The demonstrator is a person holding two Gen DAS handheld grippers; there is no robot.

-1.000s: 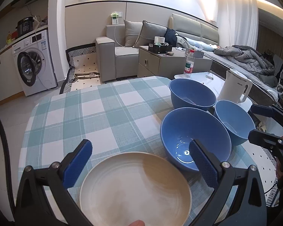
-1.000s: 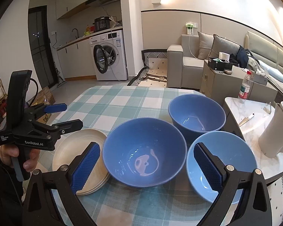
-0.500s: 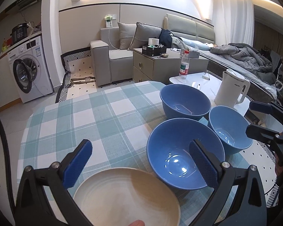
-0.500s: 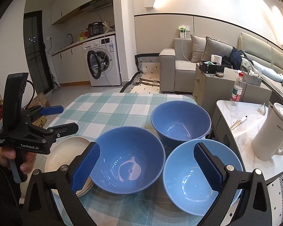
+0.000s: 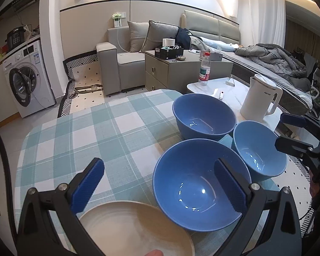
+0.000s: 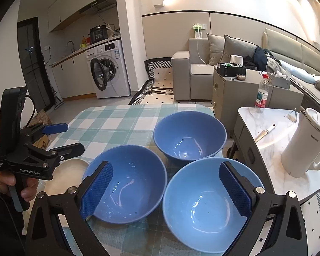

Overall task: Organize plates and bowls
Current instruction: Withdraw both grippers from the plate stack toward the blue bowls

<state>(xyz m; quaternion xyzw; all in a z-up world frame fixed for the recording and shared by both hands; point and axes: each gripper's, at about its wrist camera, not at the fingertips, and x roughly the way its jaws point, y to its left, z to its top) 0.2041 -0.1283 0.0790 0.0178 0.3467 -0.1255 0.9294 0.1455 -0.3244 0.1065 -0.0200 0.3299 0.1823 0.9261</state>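
1. Three blue bowls sit close together on the checked tablecloth (image 5: 108,132) toward the table's right side, all upright and empty
2. The far bowl (image 6: 189,136) stands nearest the table's far right corner; the middle bowl (image 6: 128,181) is nearer and to its left; the right bowl (image 6: 207,204), a lighter blue, is nearest the right edge
3. In the left wrist view the middle bowl (image 5: 200,183) overlaps the far bowl (image 5: 203,115) and sits just beside the right bowl (image 5: 259,149); whether their rims touch I cannot tell
4. A cream plate (image 5: 134,230) lies at the near left, just beside the middle bowl
5. The left gripper (image 5: 160,183) hangs above the plate and the middle bowl, its blue-padded fingers spread wide and holding nothing
6. The right gripper (image 6: 166,187) hangs over the middle and right bowls, its fingers likewise spread wide and empty
7. A hand (image 6: 10,185) holds the left gripper's handle at the left of the right wrist view
8. A white kettle (image 6: 305,143) stands on the marble side table (image 6: 273,149) to the right, apart from the bowls
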